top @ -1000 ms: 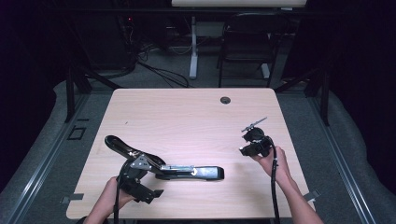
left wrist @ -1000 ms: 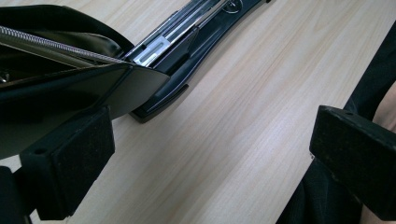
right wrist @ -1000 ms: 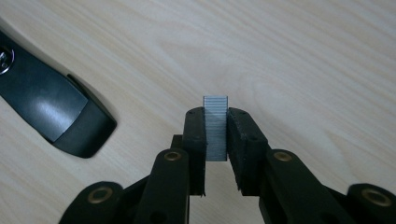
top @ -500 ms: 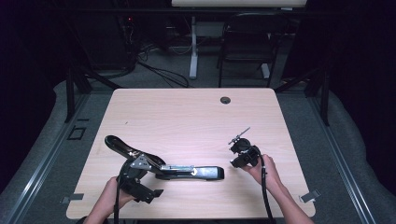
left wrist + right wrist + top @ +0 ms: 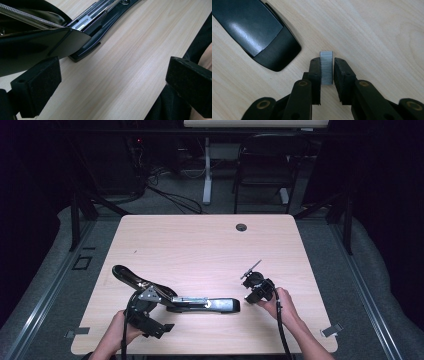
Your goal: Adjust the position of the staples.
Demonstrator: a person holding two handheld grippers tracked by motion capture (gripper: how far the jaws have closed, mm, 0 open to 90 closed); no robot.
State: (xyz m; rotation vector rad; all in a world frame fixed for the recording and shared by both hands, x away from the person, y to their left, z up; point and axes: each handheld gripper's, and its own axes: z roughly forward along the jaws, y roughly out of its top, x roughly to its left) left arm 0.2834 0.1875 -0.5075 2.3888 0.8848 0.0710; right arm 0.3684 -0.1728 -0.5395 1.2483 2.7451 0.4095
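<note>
A black stapler (image 5: 210, 304) lies swung open on the table, its lid (image 5: 127, 276) pointing away to the left. My left gripper (image 5: 159, 304) sits at the hinge, open; in the left gripper view (image 5: 112, 75) the glossy lid (image 5: 37, 42) hangs just above the left pad (image 5: 37, 85), and the metal staple channel (image 5: 100, 15) runs away ahead. My right gripper (image 5: 251, 294) hovers just right of the stapler's front end. In the right gripper view (image 5: 327, 61) it is shut on a grey strip of staples (image 5: 326, 68), with the stapler's rounded nose (image 5: 259, 30) at upper left.
The light wooden table (image 5: 200, 245) has a cable hole (image 5: 241, 227) near its far edge. A chair (image 5: 262, 165) and a desk leg (image 5: 206, 175) stand on the floor beyond. Cables trail from both grippers toward the near edge.
My right gripper has come left and down with the staple strip, nearer the stapler's front end. The left gripper and the stapler have not moved.
</note>
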